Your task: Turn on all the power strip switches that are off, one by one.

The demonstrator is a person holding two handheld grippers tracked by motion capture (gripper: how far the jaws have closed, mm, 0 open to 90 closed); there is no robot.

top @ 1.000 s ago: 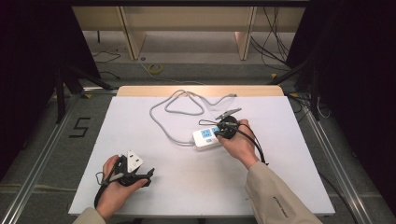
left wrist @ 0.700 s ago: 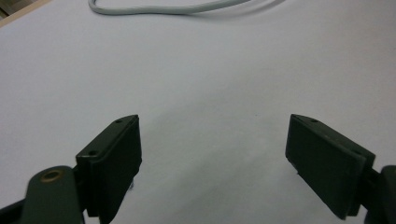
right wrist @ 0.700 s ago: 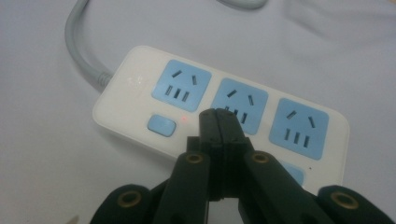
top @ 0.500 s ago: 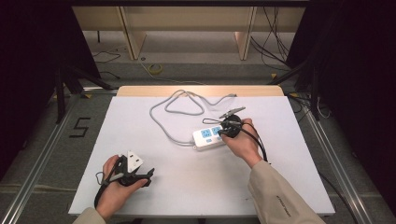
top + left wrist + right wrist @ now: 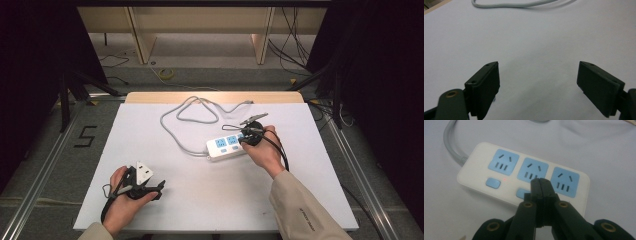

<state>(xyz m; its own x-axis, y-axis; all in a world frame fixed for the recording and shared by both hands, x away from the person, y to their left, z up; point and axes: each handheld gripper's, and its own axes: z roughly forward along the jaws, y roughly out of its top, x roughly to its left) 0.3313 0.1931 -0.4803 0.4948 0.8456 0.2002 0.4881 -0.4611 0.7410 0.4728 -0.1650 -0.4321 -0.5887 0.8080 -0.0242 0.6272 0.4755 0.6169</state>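
At the white table [image 5: 200,200], my right gripper [image 5: 540,182] hovered with its jaws pressed together, empty, tips over the middle of the white power strip [image 5: 481,170], just above a blue switch button [image 5: 522,193]. A small red light [image 5: 504,179] glowed beside the first button [image 5: 493,182]. The strip [image 5: 225,147] lay right of the table's centre, its grey cable [image 5: 182,117] looping toward the far edge. My left gripper [image 5: 537,87] sat low at the near left, jaws spread wide over bare tabletop, holding nothing.
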